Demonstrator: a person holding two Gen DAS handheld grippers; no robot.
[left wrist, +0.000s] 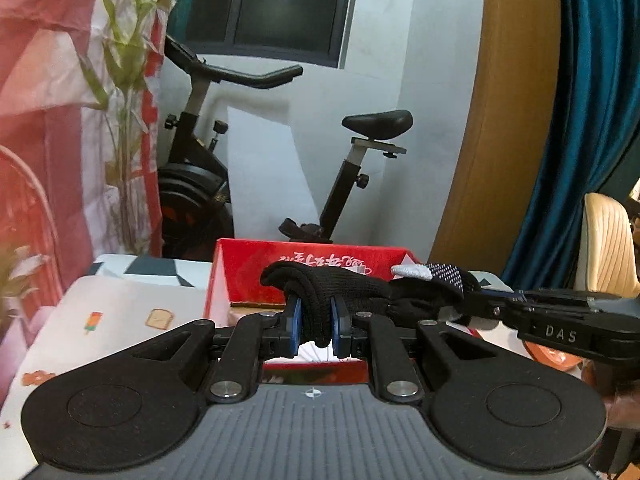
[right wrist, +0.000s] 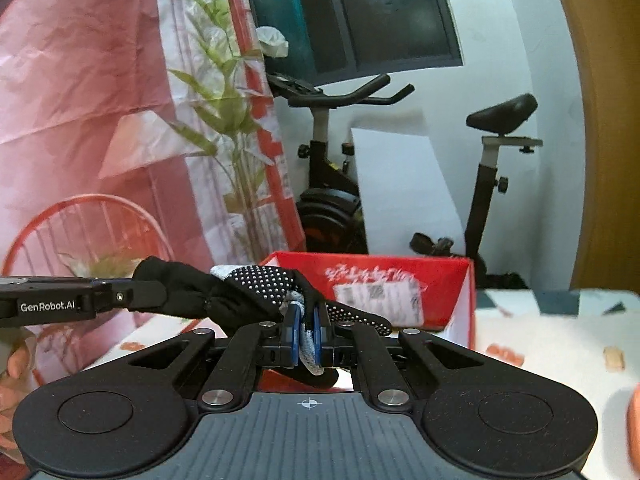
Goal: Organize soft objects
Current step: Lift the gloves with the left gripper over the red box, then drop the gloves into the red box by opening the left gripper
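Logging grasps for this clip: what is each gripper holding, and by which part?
Both hold one black glove. The left gripper pinches its plain knit cuff end; the right gripper pinches the dotted finger end, over the red box.

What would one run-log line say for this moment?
left gripper: shut on black glove | right gripper: shut on black glove | glove over red box

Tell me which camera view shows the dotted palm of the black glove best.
The right wrist view shows it best: the glove turns its white-dotted palm to the camera, pinched in the right tool. The left wrist view shows mostly plain black knit in the left tool, with a small dotted patch at the far end.
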